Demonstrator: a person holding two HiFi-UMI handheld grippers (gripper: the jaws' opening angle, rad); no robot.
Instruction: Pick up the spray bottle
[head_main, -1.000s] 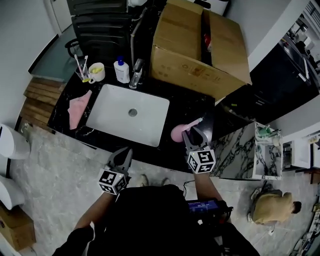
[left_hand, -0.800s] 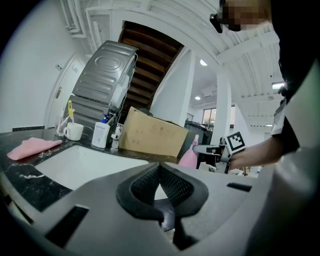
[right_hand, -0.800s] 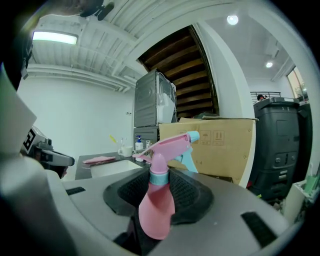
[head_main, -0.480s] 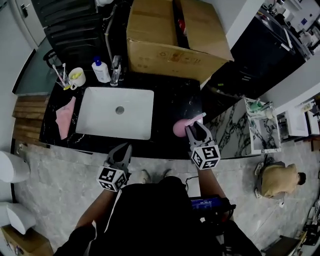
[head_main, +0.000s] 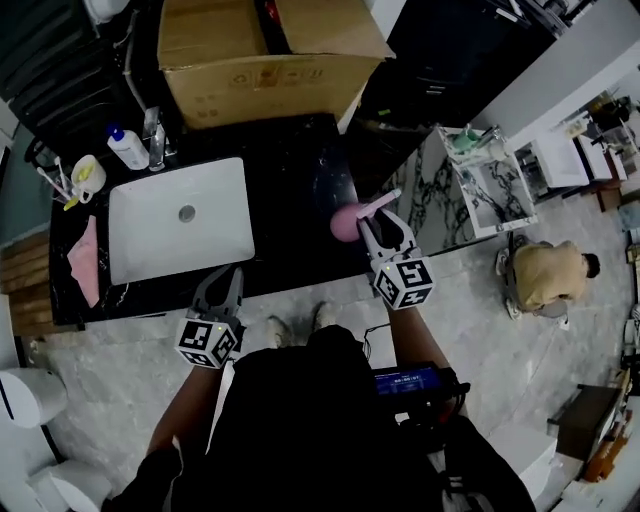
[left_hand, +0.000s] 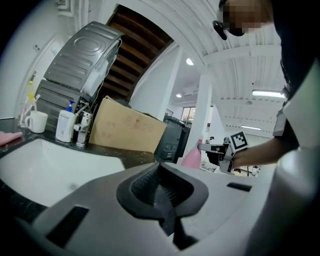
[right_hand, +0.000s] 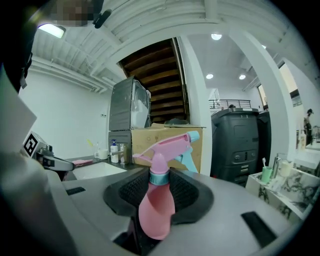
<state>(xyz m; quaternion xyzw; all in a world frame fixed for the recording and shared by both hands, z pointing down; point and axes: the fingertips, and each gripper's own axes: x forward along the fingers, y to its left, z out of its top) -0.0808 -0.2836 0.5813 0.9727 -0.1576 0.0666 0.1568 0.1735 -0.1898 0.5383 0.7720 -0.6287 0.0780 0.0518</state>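
The pink spray bottle (head_main: 347, 222) with a pink and blue trigger head hangs at the right end of the black counter (head_main: 290, 190). My right gripper (head_main: 379, 224) is shut on it. In the right gripper view the bottle (right_hand: 155, 207) stands upright between the pads, gripped at its body below the blue collar. My left gripper (head_main: 226, 275) hovers over the counter's front edge below the sink, with its jaws together and nothing held. The left gripper view shows its own closed pads (left_hand: 161, 192), and the pink bottle (left_hand: 191, 157) beyond them in the right gripper (left_hand: 214, 149).
A white sink basin (head_main: 180, 235) is set in the counter. A faucet (head_main: 155, 135), a soap bottle (head_main: 128, 150), a mug with toothbrushes (head_main: 82, 175) and a pink cloth (head_main: 84, 262) stand around it. A big cardboard box (head_main: 260, 50) fills the back. A person (head_main: 550, 275) crouches beside a marble shelf (head_main: 485, 175).
The whole view has swung round. My right gripper has carried the spray bottle towards the counter's right end. My left gripper has shifted along the counter's front edge, still shut.
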